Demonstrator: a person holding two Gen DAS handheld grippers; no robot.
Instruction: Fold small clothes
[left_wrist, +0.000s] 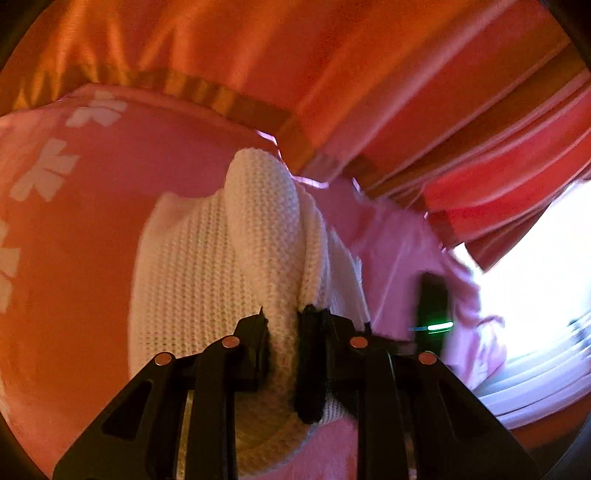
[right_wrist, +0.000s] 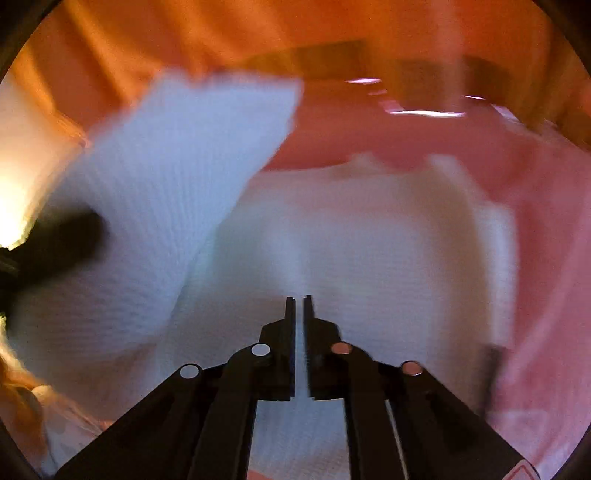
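left gripper (left_wrist: 282, 332) clenched on a raised fold of the white knit garment (left_wrist: 207, 280) | right gripper (right_wrist: 299, 314) jaws nearly closed, nothing between them, above the garment | garment lies on pink bedsheet (left_wrist: 74, 258), one flap lifted | orange curtain (left_wrist: 332, 55) behind sheet

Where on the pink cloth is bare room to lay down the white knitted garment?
Bare pink cloth lies left of the white knitted garment, up to the white flower prints. Right of it is crowded: rumpled pink folds, red curtains. The left gripper grips the garment.
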